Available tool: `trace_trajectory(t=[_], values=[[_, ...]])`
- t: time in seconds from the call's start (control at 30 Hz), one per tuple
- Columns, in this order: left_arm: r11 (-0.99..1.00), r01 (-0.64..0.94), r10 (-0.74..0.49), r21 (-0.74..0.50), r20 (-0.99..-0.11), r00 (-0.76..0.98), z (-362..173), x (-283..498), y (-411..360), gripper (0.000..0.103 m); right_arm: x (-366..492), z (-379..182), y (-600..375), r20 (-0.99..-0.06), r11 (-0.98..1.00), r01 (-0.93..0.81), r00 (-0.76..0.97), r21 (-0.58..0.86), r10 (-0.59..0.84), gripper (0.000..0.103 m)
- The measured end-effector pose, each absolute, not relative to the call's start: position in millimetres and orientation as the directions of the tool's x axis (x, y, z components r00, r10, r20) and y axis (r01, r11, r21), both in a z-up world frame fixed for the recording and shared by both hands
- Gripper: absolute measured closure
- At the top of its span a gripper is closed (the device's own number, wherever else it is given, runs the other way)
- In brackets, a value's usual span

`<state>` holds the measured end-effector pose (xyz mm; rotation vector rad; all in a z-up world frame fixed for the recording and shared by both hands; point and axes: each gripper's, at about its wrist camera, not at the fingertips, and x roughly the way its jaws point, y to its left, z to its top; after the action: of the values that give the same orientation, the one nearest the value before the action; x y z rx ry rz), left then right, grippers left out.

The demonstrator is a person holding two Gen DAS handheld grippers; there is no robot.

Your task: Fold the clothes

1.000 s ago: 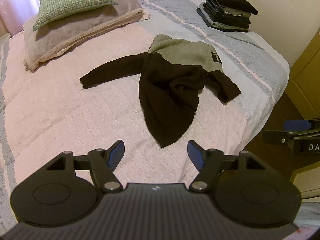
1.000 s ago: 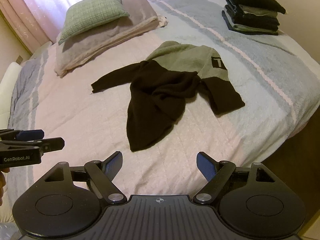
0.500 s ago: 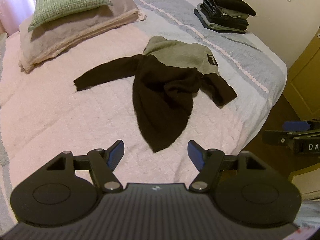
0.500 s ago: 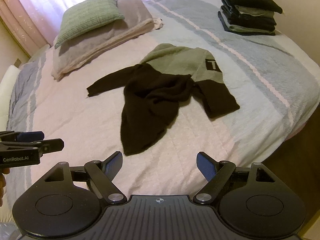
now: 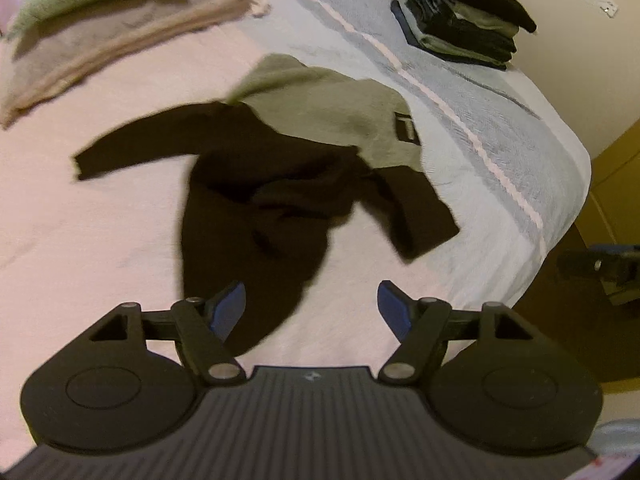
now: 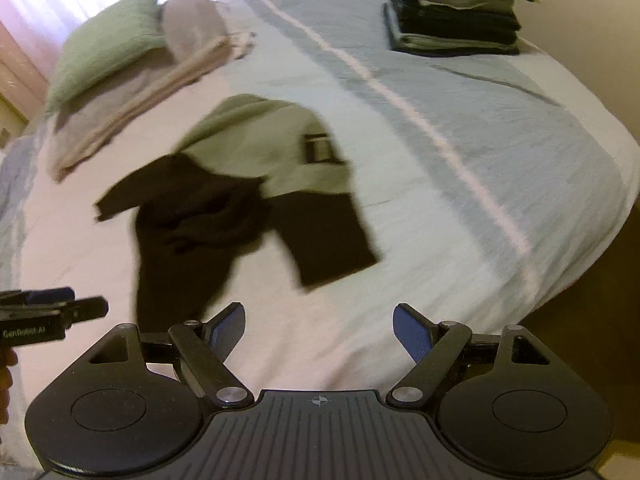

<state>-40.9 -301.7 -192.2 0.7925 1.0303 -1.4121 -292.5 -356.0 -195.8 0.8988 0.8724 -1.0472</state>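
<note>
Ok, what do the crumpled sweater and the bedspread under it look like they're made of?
The sweater looks like a soft, matte knit, perhaps fleece or wool: the black and grey-green cloth bunches in thick, limp folds with no sheen. Blur hides the weave. The bedspread looks like woven cotton, matte and faintly crinkled, with a fine texture in its blue stripes; the pink part seems lightly quilted.

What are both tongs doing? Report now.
Left tongs: opening, nothing between them, above the sweater.
Right tongs: open, empty.
</note>
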Motion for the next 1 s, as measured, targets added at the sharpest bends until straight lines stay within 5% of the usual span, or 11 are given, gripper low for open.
trace_trajectory(t=[0.57,0.6,0.7,0.73,0.87,1.0], values=[[0.145,0.962,-0.353,-0.23,-0.92,-0.167,-376,-178,-417,0.013,-461,-305,-497,-0.968,0.049,0.998,0.045,0.034,-0.247,0.025],[0.161,0.962,-0.353,-0.221,-0.923,-0.153,-385,-180,-422,0.016,-462,-313,-502,-0.972,0.046,0.999,0.035,0.025,-0.232,0.025],[0.154,0.955,-0.397,-0.252,-0.901,-0.174,-395,-179,-424,0.083,-464,-327,-505,-0.98,0.05,0.999,0.02,0.011,-0.197,0.025],[0.15,0.943,-0.418,-0.298,-0.883,-0.213,-391,-176,-421,0.092,-462,-330,-507,-0.982,0.057,0.998,0.022,0.011,-0.19,0.025],[0.164,0.919,-0.552,-0.359,-0.806,-0.216,-336,-141,-390,0.092,-447,-334,-518,-0.982,0.102,0.995,0.03,0.011,-0.186,0.025],[0.31,0.89,-0.699,-0.335,-0.715,-0.025,-241,-42,-340,0.093,-418,-328,-534,-0.975,0.172,0.985,0.06,0.023,-0.214,0.025]])
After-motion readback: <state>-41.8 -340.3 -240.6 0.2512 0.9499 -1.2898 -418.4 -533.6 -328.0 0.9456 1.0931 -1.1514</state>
